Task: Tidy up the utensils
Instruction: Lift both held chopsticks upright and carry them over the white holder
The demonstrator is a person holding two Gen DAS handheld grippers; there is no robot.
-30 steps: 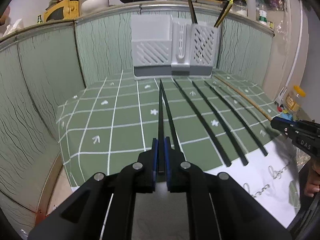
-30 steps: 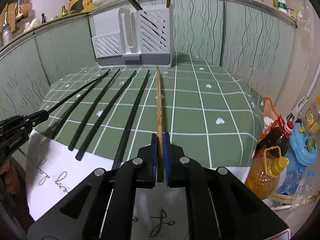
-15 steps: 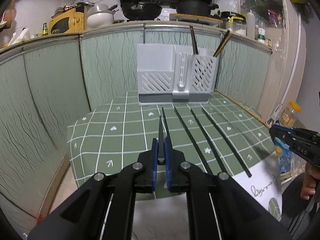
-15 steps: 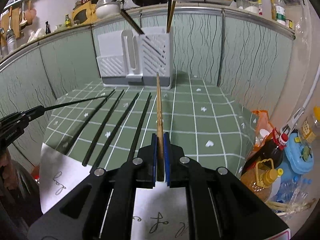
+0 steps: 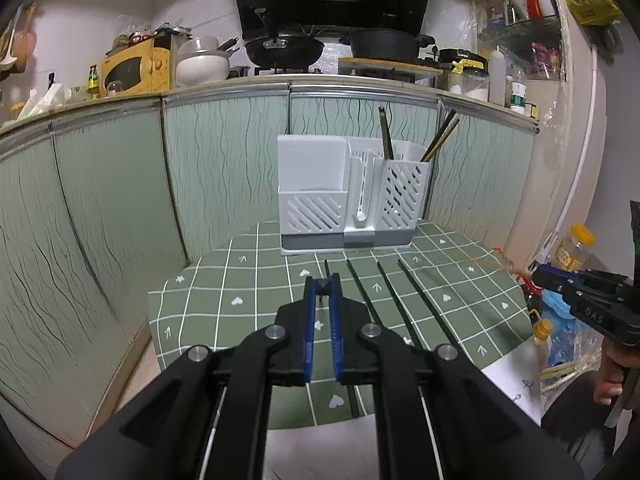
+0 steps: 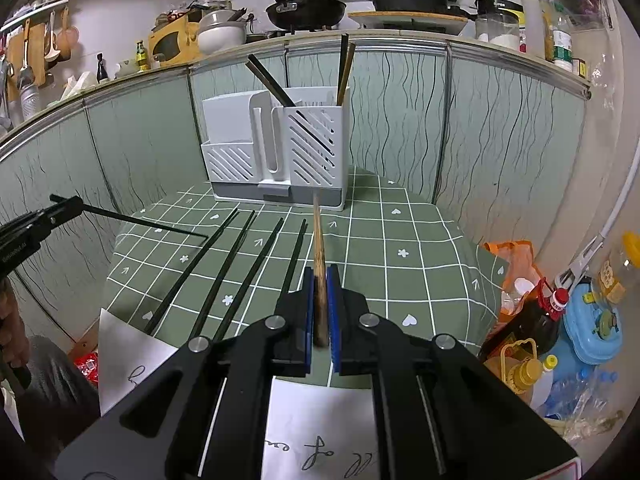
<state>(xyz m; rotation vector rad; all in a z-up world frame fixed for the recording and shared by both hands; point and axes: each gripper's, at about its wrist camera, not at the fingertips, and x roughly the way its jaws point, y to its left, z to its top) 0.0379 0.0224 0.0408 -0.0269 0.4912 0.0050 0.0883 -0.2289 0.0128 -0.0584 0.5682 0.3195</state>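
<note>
A yellow microwave (image 5: 134, 68) and black wok (image 5: 284, 46) sit on the counter (image 5: 224, 87).

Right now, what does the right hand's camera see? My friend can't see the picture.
The right gripper pinches a wooden chopstick pointing toward a white utensil holder. Four black chopsticks lie on the green checked tablecloth, and the left gripper holds another.

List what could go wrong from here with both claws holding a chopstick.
1. The left claw grips its black chopstick at one end, so the long free end could swing or slip.
2. The right claw pinches the wooden chopstick near its end; it may pivot while heading for the white holder.
3. The holder's right compartment already contains chopsticks, which could block insertion.
</note>
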